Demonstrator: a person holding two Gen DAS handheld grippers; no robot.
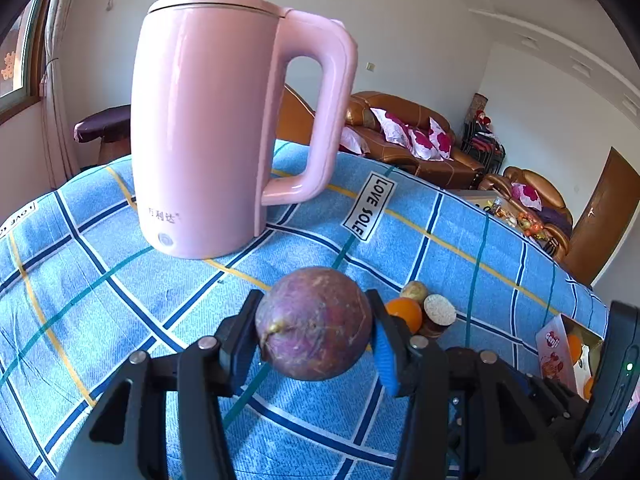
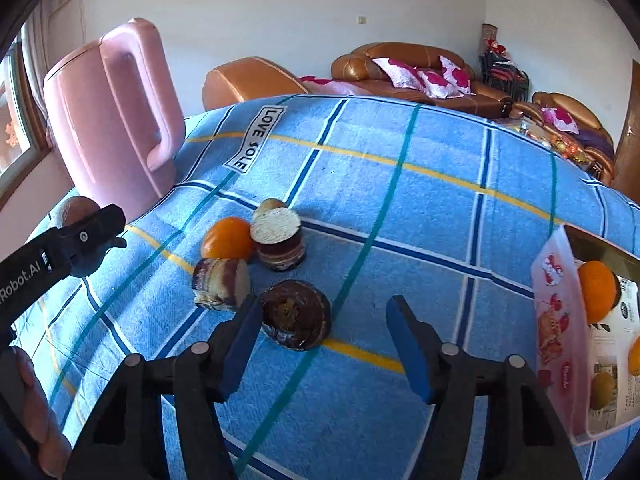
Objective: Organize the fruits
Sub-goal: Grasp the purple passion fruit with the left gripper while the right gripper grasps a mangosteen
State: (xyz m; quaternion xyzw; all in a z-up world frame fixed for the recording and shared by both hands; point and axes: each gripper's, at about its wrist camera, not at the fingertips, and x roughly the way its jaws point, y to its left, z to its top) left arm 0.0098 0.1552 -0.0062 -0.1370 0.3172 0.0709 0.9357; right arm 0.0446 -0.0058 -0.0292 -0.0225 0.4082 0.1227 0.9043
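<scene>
Presently the left gripper (image 1: 316,330) is clamped on a round, dull-purple passion fruit with a mottled rind (image 1: 314,323), held clear above the blue plaid cloth covering the table (image 1: 120,280), in front of the tall pink plastic kettle (image 1: 208,128). Its pads bear on the fruit's two flanks at the widest girth, which is the correct place for a hard-shelled, light, smooth sphere; a grip nearer stalk or base would likely let it squirt out.

The right gripper (image 2: 320,344) stands with jaws apart and nothing between its pads, hovering over a dark brown, flattish round fruit with a rough centre (image 2: 296,314), which lies just beside the left finger. That fruit looks firm and somewhat glossy; taking it across its rim seems soundest.

Remaining on the cloth, close together: a smooth orange citrus fruit (image 2: 227,238) and two banded brown cut pieces with pale faces (image 2: 278,236). An open printed cardboard box (image 2: 560,320) at the right edge already holds an orange.
</scene>
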